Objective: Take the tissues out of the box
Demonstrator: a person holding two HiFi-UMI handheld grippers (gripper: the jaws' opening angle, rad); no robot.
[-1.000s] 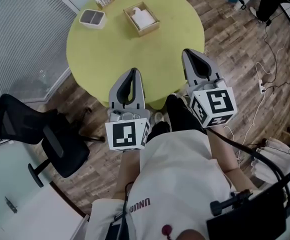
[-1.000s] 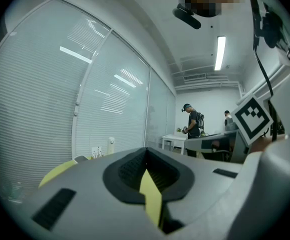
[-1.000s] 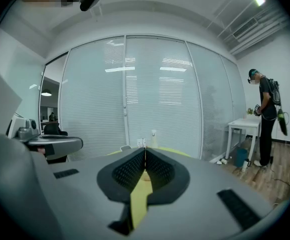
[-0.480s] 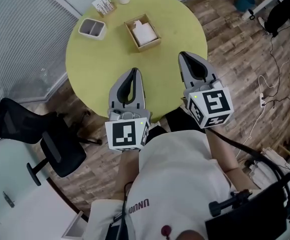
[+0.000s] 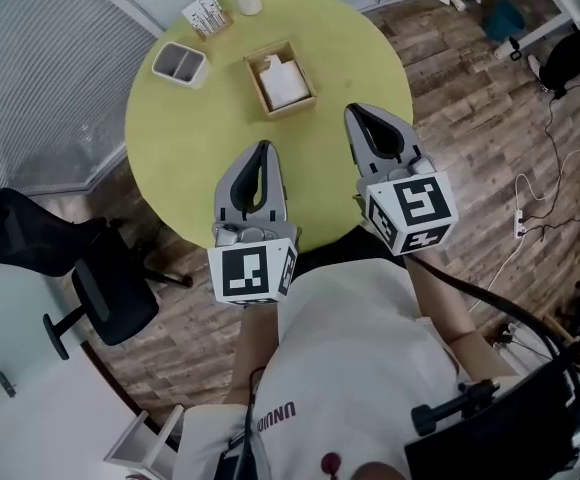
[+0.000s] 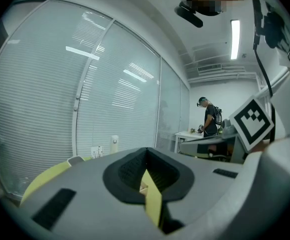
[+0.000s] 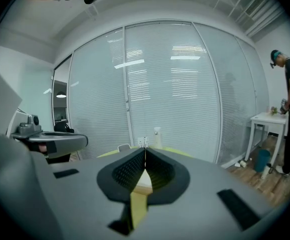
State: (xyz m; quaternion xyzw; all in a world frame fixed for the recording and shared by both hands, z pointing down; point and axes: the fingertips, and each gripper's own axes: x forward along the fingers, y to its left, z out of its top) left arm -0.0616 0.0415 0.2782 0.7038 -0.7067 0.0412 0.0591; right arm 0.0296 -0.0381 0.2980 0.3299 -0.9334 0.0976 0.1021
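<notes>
Jaws closed and empty on my left hand-held gripper [image 5: 263, 148] and right hand-held gripper [image 5: 354, 111], both held nearly level; tissue box [image 5: 292, 109] at twelve o'clock, well apart.

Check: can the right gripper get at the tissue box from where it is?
Probably yes: only bare table lies between the right gripper and the tissue box, though its jaws are shut.
</notes>
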